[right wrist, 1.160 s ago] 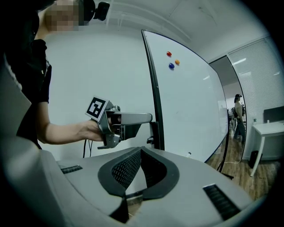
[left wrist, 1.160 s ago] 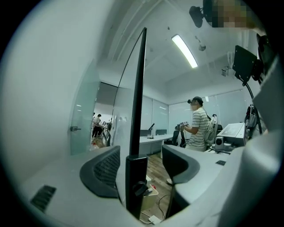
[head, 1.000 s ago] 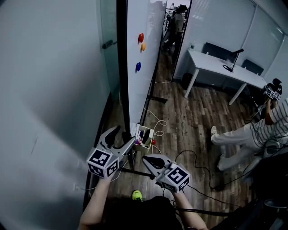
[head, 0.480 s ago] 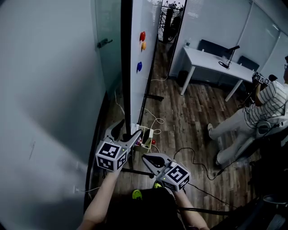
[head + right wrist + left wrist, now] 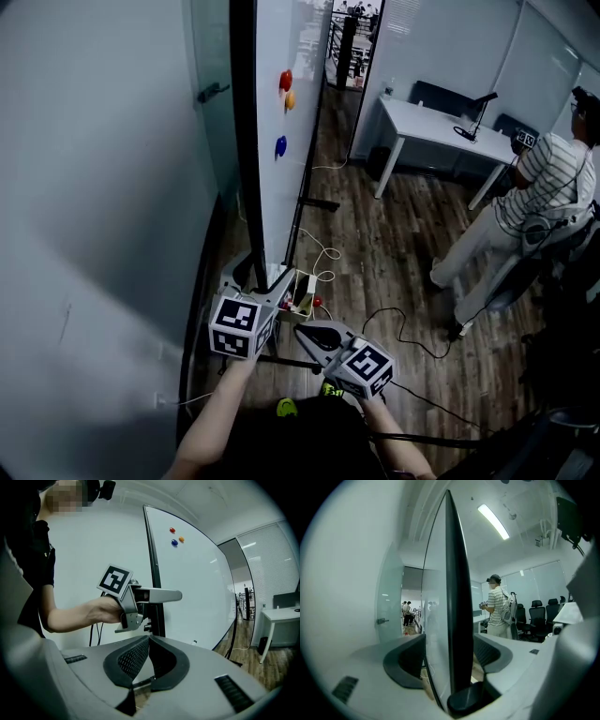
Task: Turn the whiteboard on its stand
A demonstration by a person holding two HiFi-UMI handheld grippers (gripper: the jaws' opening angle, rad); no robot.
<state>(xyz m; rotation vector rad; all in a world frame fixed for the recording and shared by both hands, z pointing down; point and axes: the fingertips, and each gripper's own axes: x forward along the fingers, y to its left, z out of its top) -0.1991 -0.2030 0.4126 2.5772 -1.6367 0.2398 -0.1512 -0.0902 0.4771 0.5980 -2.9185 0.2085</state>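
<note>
The whiteboard stands edge-on ahead of me in the head view, with red, orange and blue magnets on its white face. My left gripper has its jaws on either side of the board's lower near edge. In the left gripper view the dark frame edge runs up between the wide-apart pads; the jaws have just been opening. I cannot see the pads pressing on it. My right gripper hangs just right of it, shut and empty, its tips meeting. The right gripper view shows the left gripper at the board's frame.
A glass door and a white wall close the left side. A small box of pens sits at the stand's foot, with cables across the wooden floor. A white desk and a person in a striped shirt are on the right.
My left gripper has moved forward, and its jaws now straddle the board's edge. The person on the right has risen and moved. My right gripper has stayed where it was.
</note>
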